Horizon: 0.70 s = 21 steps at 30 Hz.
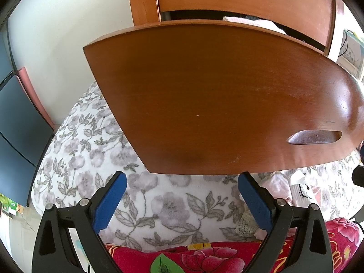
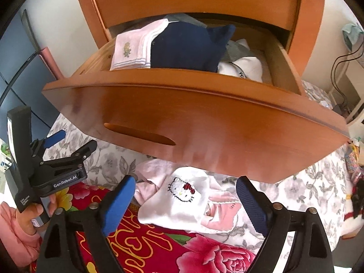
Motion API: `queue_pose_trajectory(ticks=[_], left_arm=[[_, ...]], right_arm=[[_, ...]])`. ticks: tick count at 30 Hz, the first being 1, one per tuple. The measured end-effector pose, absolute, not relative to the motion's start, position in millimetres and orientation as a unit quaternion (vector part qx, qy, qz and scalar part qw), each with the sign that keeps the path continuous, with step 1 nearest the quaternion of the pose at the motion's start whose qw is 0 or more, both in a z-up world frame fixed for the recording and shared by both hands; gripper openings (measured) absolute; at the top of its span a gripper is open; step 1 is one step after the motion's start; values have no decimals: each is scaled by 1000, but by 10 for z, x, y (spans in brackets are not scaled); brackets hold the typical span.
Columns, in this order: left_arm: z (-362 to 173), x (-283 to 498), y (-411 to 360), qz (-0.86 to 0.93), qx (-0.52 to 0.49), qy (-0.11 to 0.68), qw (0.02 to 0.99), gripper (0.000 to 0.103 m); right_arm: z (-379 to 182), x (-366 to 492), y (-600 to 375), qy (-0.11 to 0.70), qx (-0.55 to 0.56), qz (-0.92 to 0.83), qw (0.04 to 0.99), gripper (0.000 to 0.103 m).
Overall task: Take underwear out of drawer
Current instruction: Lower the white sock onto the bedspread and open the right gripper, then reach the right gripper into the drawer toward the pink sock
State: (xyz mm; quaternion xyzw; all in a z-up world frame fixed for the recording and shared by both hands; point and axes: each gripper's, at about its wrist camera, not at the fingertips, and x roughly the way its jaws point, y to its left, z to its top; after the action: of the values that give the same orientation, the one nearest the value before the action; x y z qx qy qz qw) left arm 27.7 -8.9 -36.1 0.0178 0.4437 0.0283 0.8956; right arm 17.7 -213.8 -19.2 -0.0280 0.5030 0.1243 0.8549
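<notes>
We see the wooden drawer (image 2: 195, 122) pulled well out of its cabinet (image 2: 204, 0), its curved front hanging over a bed spread with a grey floral blanket (image 1: 91, 141). Inside the drawer lie folded clothes: a pale pink piece with a small embroidered flower (image 2: 130, 50) at the left, a navy blue garment (image 2: 186, 45) in the middle, and a white item (image 2: 245, 68) toward the right. The underwear (image 2: 182, 200), white with a cat-face embroidery and lying together with pink pieces, rests out on the bed just below the drawer front, partly on the floral blanket and near a red flowered quilt (image 2: 141, 245). Our right tongs (image 2: 186, 191) are released, their blue pads (image 2: 118, 202) standing wide on either side of the underwear without pressing on it. Our left tongs (image 1: 182, 182) are likewise spread wide with nothing between them, hanging above the floral blanket just beneath the drawer's lower edge. In the right wrist view the left tongs also appear at the far left, gripped by a hand (image 2: 31, 216) in a pink sleeve (image 2: 13, 232). The drawer's handle slot (image 2: 138, 134) sits on the front panel.
</notes>
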Motion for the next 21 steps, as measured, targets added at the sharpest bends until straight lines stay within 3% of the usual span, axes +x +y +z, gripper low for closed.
queue_pose_trajectory(ticks=[2,21], left_arm=[[-361,276,-89,28,17,443,896,98],[-318,207,-71,29,13,424,905,98]], right_arm=[[-168,159,-2139,501,-29,121,856,103],[19,-6,-2068,489,-46,121,863,103]])
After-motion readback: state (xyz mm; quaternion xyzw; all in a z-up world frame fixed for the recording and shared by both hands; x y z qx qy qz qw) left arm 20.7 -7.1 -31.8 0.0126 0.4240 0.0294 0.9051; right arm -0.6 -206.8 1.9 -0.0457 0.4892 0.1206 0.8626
